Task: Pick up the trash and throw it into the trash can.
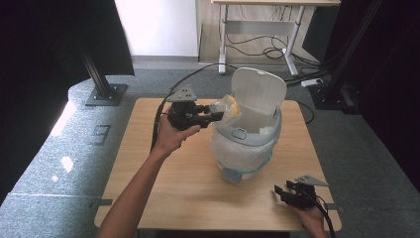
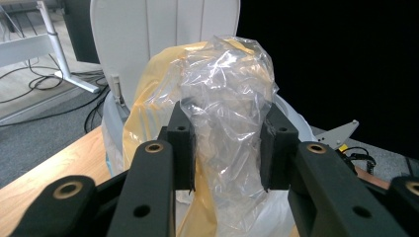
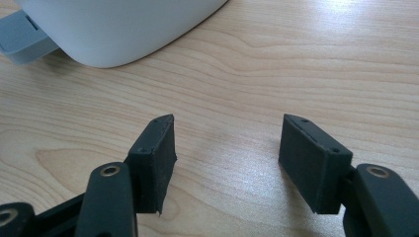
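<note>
A white pedal bin (image 1: 246,141) stands at the middle of the wooden table (image 1: 183,188), its lid (image 1: 258,91) raised and a white liner hanging over its rim. My left gripper (image 1: 220,115) is at the bin's left rim, shut on a crumpled clear and yellow plastic bag (image 1: 227,106). In the left gripper view the pads of that gripper (image 2: 227,136) press the bag (image 2: 225,79) from both sides, in front of the upright lid (image 2: 163,29). My right gripper (image 1: 279,190) rests open near the table's front right corner. Nothing lies between the jaws of the right gripper (image 3: 227,136).
The bin's grey pedal (image 1: 231,173) points toward the front edge; its white base (image 3: 123,24) and pedal (image 3: 22,37) lie just beyond the right gripper. A black stand base (image 1: 105,94) sits off the table's back left. A desk frame (image 1: 257,27) and floor cables stand behind.
</note>
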Demonstrator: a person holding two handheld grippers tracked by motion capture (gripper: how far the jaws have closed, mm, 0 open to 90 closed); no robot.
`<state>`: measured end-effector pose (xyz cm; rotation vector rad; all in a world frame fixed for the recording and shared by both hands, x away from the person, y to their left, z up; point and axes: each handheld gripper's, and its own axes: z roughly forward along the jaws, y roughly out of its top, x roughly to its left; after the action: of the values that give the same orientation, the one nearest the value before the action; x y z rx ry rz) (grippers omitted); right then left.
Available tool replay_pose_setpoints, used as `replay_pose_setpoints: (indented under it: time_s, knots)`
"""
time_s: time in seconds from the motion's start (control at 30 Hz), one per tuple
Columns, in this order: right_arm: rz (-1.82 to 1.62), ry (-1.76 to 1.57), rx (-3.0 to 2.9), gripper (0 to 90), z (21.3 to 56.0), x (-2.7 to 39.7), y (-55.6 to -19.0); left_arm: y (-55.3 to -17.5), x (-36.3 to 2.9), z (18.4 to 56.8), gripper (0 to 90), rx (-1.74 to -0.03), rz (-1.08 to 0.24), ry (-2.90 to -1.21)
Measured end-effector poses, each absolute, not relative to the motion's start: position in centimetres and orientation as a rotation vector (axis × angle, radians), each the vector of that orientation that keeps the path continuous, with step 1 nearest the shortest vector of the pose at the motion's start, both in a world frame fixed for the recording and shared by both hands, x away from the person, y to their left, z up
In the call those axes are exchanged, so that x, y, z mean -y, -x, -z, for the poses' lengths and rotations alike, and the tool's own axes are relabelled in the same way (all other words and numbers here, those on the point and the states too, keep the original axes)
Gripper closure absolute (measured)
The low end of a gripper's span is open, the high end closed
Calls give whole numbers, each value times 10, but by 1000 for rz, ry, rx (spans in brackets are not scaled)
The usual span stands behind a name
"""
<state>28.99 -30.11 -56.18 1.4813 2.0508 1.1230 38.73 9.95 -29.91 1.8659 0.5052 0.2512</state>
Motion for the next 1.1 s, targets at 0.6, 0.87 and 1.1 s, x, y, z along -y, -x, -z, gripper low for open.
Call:
replay_pose_setpoints:
  time_s: [0.6,0.87,1.1]
  knots:
    - [-1126,-1486,-2050,384,562,301,-290,-402,-80,295,638,-490,-209,-1861]
    - [-1123,-1486,-2047,384,562,301,-290,-407,-74,290,637,-481,-201,-1858]
    - [-1124,-1486,-2050,383,562,301,-290,-410,-62,286,634,-463,-198,-1867]
